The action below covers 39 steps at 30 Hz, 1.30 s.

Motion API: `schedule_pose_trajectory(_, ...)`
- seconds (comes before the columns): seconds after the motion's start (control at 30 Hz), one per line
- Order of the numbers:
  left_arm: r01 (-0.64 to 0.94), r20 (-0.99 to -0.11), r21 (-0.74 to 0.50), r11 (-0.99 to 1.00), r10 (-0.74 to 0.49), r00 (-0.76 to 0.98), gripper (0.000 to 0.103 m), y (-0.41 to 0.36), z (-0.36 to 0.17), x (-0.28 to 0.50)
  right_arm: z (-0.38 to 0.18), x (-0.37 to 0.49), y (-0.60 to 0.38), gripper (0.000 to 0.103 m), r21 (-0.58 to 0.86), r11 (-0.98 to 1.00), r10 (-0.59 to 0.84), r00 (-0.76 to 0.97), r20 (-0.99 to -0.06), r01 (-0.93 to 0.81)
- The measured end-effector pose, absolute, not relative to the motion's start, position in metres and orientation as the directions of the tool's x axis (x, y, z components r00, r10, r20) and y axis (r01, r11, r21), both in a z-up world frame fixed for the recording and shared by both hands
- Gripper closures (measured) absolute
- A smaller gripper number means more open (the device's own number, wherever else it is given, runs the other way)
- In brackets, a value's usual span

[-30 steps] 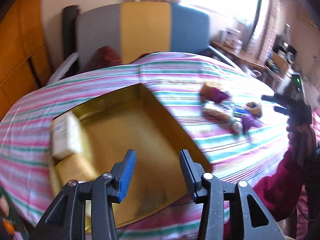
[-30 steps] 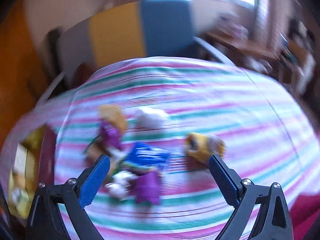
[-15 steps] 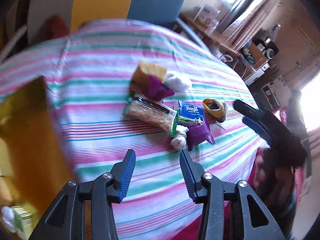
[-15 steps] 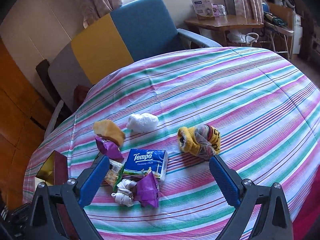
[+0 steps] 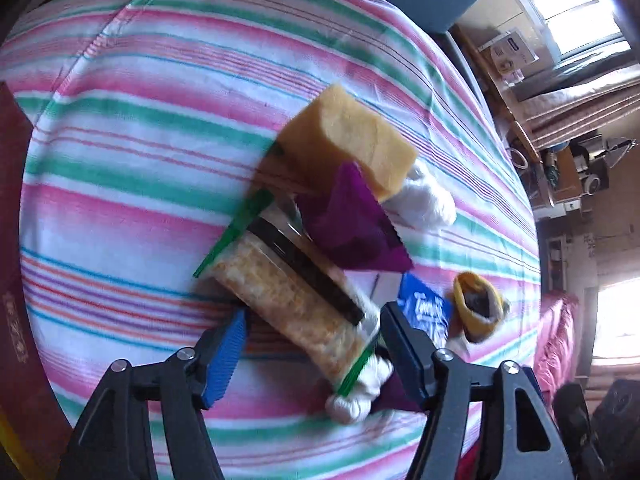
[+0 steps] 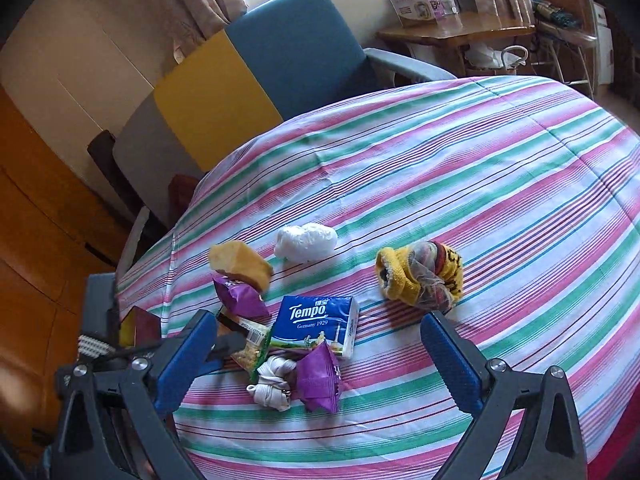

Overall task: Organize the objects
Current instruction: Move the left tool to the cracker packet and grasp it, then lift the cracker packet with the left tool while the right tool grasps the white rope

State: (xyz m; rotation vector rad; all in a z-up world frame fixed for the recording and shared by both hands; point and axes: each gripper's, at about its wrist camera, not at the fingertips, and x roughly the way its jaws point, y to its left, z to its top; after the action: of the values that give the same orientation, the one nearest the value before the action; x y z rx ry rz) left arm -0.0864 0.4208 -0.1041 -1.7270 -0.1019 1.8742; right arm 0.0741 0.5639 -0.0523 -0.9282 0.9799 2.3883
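Clear-wrapped cracker packet [image 5: 296,304] lies on the striped tablecloth [image 5: 132,128], in the heap with the yellow sponge [image 5: 356,140], purple sachet [image 5: 352,220] and Tempo tissue pack [image 6: 316,326]. Left gripper [image 5: 314,344] straddles its near end, jaws opening, pads not yet pressing; probably widened to clear the packet's width. Right gripper [image 6: 318,356] hangs wide open above the heap, holding nothing, presumably leaving room.

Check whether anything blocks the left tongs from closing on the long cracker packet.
Nothing visible does. The left tongs are opening and already straddle the near end of the cracker packet. A purple pouch lies over its far end, clear of that grip.
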Motion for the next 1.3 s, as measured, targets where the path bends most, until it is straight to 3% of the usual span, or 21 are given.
schedule_pose_trajectory(0.3, -0.509, -0.927, -0.294, -0.809, 0.370, -0.053, 0.035, 0.449, -0.107, -0.081, -0.055, 0.070, 0.563, 0.000, 0.468, -0.683, 0.084, -0.697, -0.712, -0.561)
schedule_pose_trajectory(0.33, -0.539, -0.932, -0.268, -0.798, 0.357, -0.066, 0.038, 0.449, -0.106, -0.076, -0.055, 0.070, 0.563, 0.000, 0.466, -0.683, 0.083, -0.694, -0.715, -0.562)
schedule_pose_trajectory(0.43, -0.564, -0.933, -0.250, -0.787, 0.351, -0.077, 0.061, 0.438, -0.105, -0.072, -0.057, 0.067, 0.562, 0.000, 0.454, -0.689, 0.080, -0.682, -0.727, -0.565)
schedule_pose_trajectory(0.7, -0.620, -0.929, -0.226, -0.751, 0.357, -0.095, 0.063, 0.390, -0.095, -0.046, -0.069, 0.057, 0.561, 0.007, 0.423, -0.702, 0.049, -0.632, -0.774, -0.573)
schedule_pose_trajectory(0.9, -0.690, -0.920, -0.198, -0.696, 0.375, -0.115, 0.063, 0.362, -0.089, 0.006, -0.080, 0.046, 0.556, 0.019, 0.375, -0.729, 0.030, -0.575, -0.818, -0.572)
schedule_pose_trajectory(1.0, -0.713, -0.915, -0.190, -0.674, 0.385, -0.119, 0.063, 0.350, -0.089, 0.027, -0.084, 0.044, 0.553, 0.029, 0.362, -0.739, 0.022, -0.557, -0.830, -0.569)
schedule_pose_trajectory(1.1, -0.740, -0.910, -0.184, -0.647, 0.397, -0.121, 0.063, 0.335, -0.089, 0.047, -0.075, 0.043, 0.542, 0.045, 0.371, -0.773, 0.010, -0.594, -0.805, -0.515)
schedule_pose_trajectory(1.2, -0.778, -0.903, -0.152, -0.610, 0.405, -0.141, 0.063, 0.330, -0.087, 0.064, -0.070, 0.035, 0.519, 0.049, 0.395, -0.832, -0.079, -0.623, -0.779, -0.389)
schedule_pose_trajectory(1.3, -0.792, -0.896, -0.151, -0.592, 0.421, -0.143, 0.063, 0.325, -0.088, 0.069, -0.080, 0.021, 0.496, 0.051, 0.352, -0.876, -0.123, -0.553, -0.824, -0.330)
